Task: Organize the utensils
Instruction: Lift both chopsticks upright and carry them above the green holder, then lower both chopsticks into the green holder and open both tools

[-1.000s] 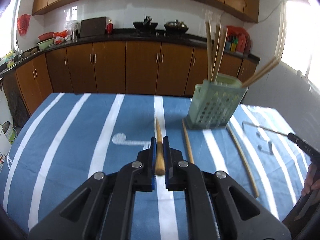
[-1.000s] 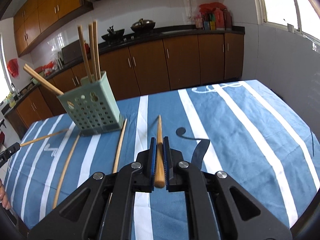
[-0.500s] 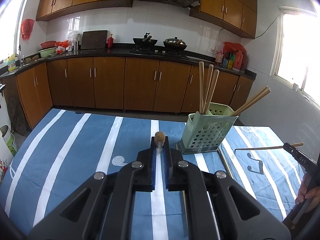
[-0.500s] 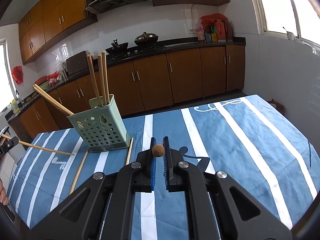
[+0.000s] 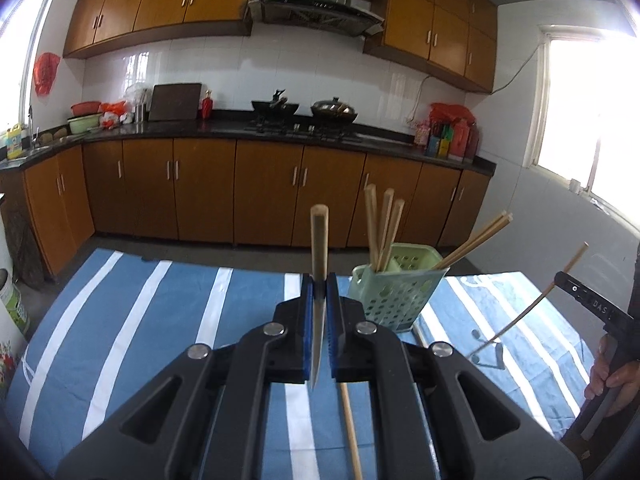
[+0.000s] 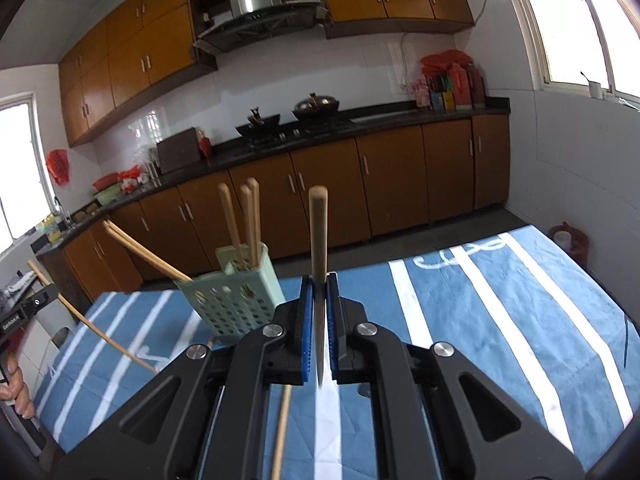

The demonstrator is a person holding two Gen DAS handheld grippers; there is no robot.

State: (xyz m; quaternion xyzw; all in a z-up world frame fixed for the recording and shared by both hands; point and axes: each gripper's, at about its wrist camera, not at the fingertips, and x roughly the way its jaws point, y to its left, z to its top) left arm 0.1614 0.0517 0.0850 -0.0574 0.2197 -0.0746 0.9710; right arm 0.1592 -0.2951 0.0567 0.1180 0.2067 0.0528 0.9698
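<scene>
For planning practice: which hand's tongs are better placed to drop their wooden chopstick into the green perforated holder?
Probably left: its tongs grip a wooden chopstick, and the green perforated holder shows its open mouth close beside.

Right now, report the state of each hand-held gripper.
Left hand-held gripper: closed on a chopstick.
Right hand-held gripper: closed on another chopstick.

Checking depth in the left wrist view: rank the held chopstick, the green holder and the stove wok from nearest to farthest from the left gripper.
1. Held chopstick, clamped in the left gripper.
2. Green holder, on the table just right and ahead.
3. Stove wok, on the far counter.
</scene>
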